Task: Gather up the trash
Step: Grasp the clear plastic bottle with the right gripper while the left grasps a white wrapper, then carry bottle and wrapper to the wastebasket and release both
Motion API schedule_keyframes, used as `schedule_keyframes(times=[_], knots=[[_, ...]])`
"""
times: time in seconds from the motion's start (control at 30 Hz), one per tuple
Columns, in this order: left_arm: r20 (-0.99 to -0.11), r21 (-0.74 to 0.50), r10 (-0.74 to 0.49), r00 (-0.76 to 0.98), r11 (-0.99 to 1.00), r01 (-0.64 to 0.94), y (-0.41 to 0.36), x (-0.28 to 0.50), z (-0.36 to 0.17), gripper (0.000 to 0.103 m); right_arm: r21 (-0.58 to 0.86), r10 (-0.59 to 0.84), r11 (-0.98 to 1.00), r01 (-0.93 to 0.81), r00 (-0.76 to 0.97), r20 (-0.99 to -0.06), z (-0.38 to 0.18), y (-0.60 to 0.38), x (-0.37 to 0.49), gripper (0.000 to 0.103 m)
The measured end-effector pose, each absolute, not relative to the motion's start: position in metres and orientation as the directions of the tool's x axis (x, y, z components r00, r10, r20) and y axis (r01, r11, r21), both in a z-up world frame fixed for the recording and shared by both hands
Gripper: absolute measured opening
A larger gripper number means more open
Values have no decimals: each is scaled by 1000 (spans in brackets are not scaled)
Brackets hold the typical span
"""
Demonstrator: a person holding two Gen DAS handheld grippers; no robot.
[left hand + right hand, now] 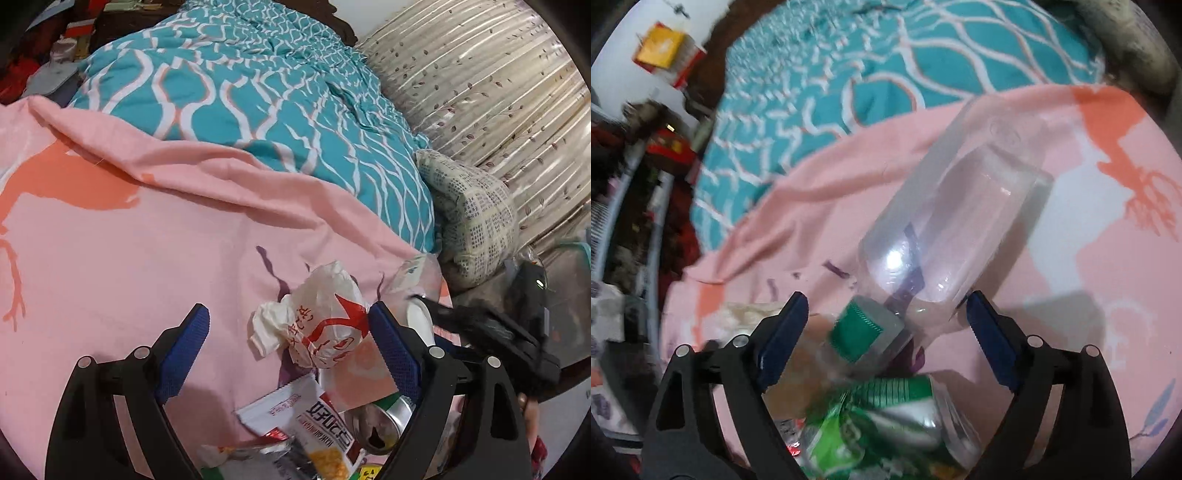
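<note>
Bottle (945, 236) between wide-open right hand-held gripper (886, 314) pads, ungripped, long axis toward one o'clock, cap (855, 332) nearest; left hand-held gripper (288, 325) wide, empty.

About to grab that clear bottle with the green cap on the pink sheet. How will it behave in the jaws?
The bottle looks empty, so probably very light. Its thin clear wall may dent and slip under the pads. It lies on its side on the soft pink sheet, so a nudge could roll it. The right gripper stands open around its neck end.
</note>
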State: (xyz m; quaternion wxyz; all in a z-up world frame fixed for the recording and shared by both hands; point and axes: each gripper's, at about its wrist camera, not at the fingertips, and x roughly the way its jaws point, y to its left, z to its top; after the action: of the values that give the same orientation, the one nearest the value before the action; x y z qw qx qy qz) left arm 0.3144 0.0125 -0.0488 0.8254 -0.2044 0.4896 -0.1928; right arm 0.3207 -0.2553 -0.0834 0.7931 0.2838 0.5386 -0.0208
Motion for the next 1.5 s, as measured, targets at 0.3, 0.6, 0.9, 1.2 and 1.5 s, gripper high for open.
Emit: schedule_keyframes(times=[0.3,0.6,0.9,1.2,1.5], knots=[[-692,-592,-598,404,791,157,7,313,-47,38,381,234,875,300,426,-874,-92,-261,307,64],[-652,-627,-609,452,768,130,31,309,-38,8,351,188,895,276,480,-857,-77,-275,281,43],[-572,-714,-662,484,692,102,67,293,-26,2,339,160,909,244,547,-822,-57,-281,263,43],[-406,-786,-749,524,578,217,76,236,24,2,380,151,904,195,687,-710,3,-304,200,43],[-361,-736,-850,383,512,442,-4,165,69,2,483,175,854,192,768,-615,11,-347,73,43]])
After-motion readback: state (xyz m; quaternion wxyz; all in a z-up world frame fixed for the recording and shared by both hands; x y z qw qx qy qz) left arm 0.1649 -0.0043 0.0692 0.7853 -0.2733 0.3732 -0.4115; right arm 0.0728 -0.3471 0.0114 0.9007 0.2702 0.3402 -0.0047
